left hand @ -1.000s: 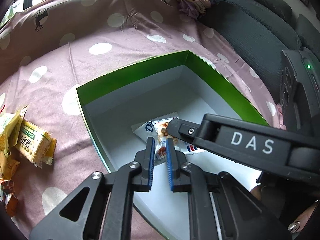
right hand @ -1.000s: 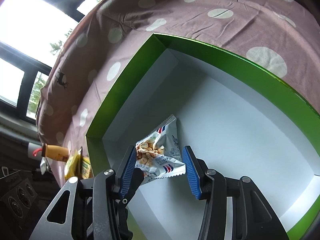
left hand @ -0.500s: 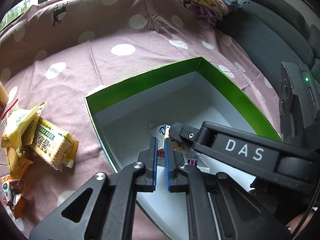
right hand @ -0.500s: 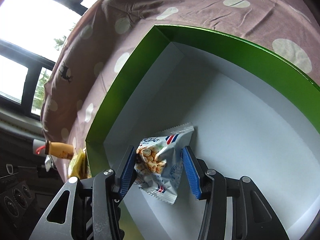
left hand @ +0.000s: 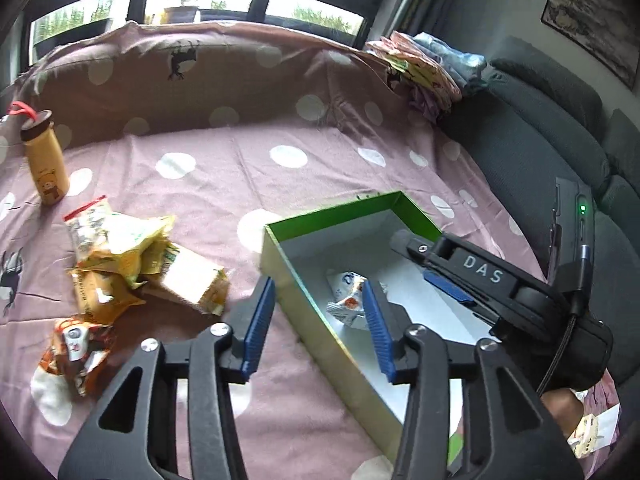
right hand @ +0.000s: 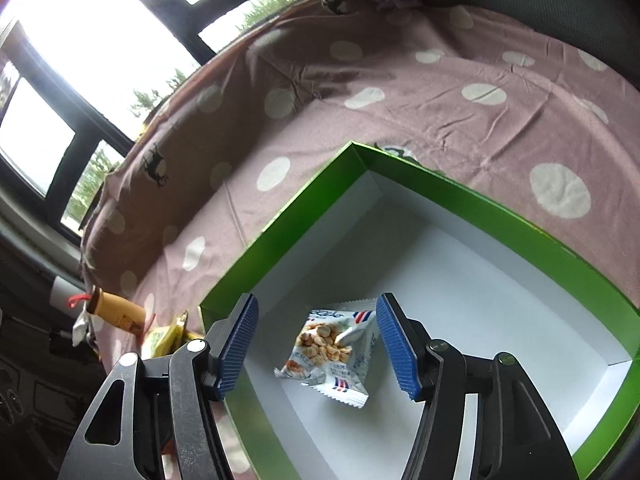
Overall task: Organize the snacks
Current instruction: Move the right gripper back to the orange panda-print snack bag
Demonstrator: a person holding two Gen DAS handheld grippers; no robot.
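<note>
One small snack packet lies alone on the white floor of the green box, printed side up, untouched by either tool. Seen through the right wrist camera, the right tongs hang spread wide over it — a blue pad on either side of the packet, neither one touching it.

From the left wrist camera the left tongs are also wide apart and grip nothing; they straddle the box's near wall, one blue pad outside over the cloth, the other inside near the packet. The black body of the right tongs, marked DAS, reaches in from about 3 o'clock above the box.

The box sits on a mauve polka-dot cloth. At roughly 9 o'clock from the box, a loose heap of yellow snack packs lies on the cloth, with an orange-and-white pack just below it towards 8 o'clock. A yellow bottle with a brown cap and red loop stands upright far off at 10 o'clock. Folded clothes are piled at 1 o'clock, beside a dark grey sofa.
</note>
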